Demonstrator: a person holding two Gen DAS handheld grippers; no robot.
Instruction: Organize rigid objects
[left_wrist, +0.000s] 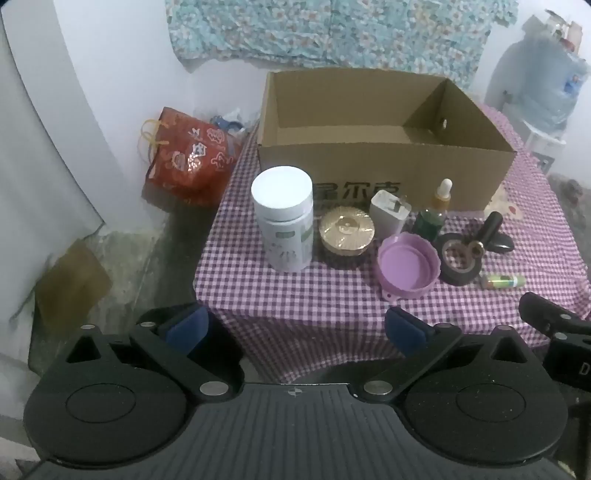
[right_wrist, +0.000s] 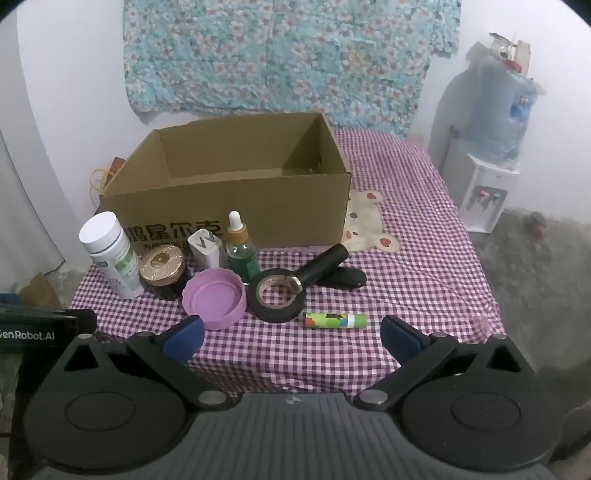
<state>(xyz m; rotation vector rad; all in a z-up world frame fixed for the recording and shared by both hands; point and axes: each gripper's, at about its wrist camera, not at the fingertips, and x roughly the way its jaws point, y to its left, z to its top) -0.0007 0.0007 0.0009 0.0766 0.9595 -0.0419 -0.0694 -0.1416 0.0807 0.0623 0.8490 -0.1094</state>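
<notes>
Blue pads on our left gripper (left_wrist: 295, 326) and right gripper (right_wrist: 291, 338) stand wide apart, holding nothing. Nearest lies the small green tube (right_wrist: 335, 319): light, likely to roll, so we would pinch its middle. Beyond it, the black tape roll (right_wrist: 279, 295) looks stiff; the glass dropper bottle (right_wrist: 241, 251) seems fragile. The cardboard box (right_wrist: 236, 206) waits behind.

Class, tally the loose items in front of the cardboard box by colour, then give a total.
White: 2, bottle, charger
Gold: 1, lid
Purple: 1, cap
Green: 2, dropper bottle, small tube
Black: 2, tape roll, handled tool
Total: 8
</notes>
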